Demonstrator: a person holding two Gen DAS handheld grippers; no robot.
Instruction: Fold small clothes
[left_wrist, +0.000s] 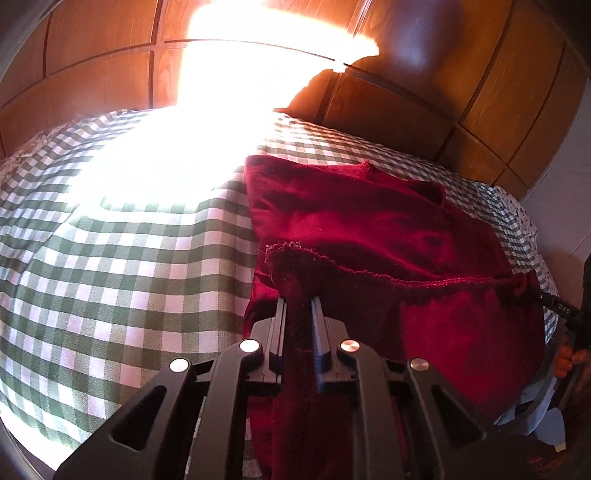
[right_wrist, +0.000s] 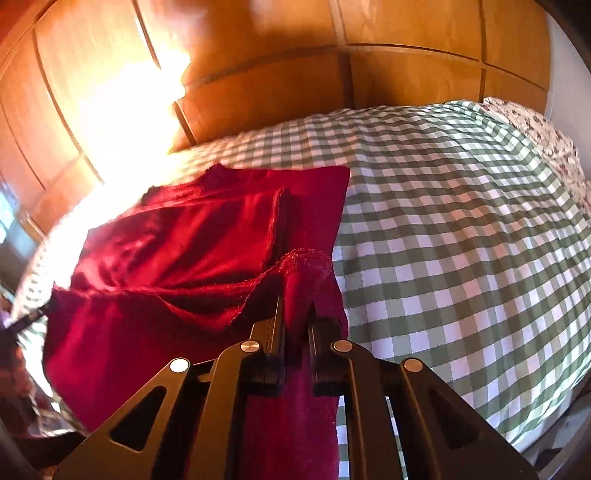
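A dark red velvet garment (left_wrist: 369, 229) lies on a bed with a green-and-white checked cover (left_wrist: 122, 258). My left gripper (left_wrist: 298, 295) is shut on the garment's near left hem corner, the cloth bunched between the fingers. My right gripper (right_wrist: 295, 299) is shut on the near right hem corner of the same garment (right_wrist: 192, 236), which lies on the cover (right_wrist: 461, 240). The hem edge stretches between the two grippers, lifted a little off the bed. The right gripper's tip (left_wrist: 554, 304) shows at the right of the left wrist view, the left one's tip (right_wrist: 27, 317) at the left of the right wrist view.
Wooden wardrobe panels (right_wrist: 406, 48) stand behind the bed. Strong sunlight (left_wrist: 207, 122) washes out part of the cover and panels. A floral sheet (right_wrist: 546, 136) shows at the bed's far edge. Pale blue cloth (left_wrist: 535, 413) shows at the lower right.
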